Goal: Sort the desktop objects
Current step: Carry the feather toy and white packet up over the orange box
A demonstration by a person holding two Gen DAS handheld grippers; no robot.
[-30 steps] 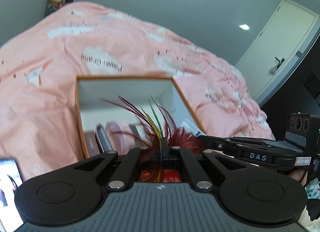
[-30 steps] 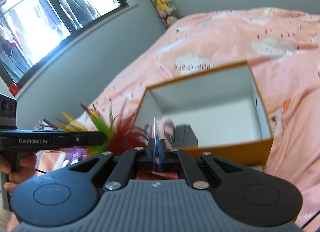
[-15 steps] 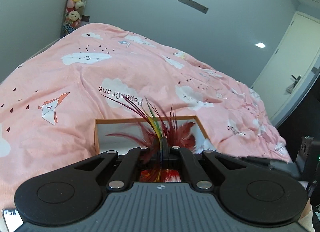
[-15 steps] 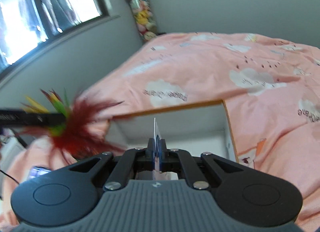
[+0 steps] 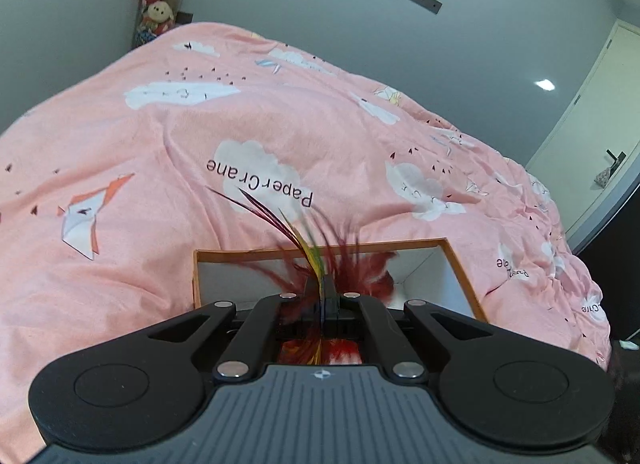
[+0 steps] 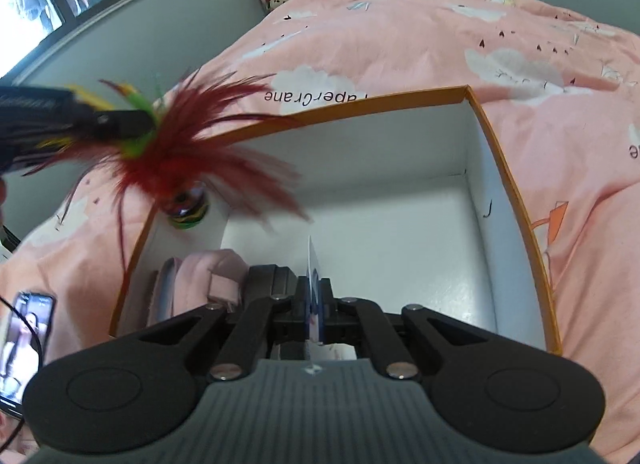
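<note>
Pink bedspread (image 5: pixel 168 136), left gripper (image 5: pixel 325 284) clamping feather toy (image 6: pixel 176 160), right gripper (image 6: pixel 314 288) pinching card (image 6: pixel 313 264), phone (image 6: pixel 24 344) only right view

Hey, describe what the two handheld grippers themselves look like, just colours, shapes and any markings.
Both the left gripper and the right gripper are matte black. Each has a ribbed dark grey housing bearing a small round emblem, two rounded lobes with circular recesses, and angled linkage bars with silver pivot pins leading to narrow jaws. Seen side-on from the right wrist camera, the left one shows blurred white lettering.
</note>
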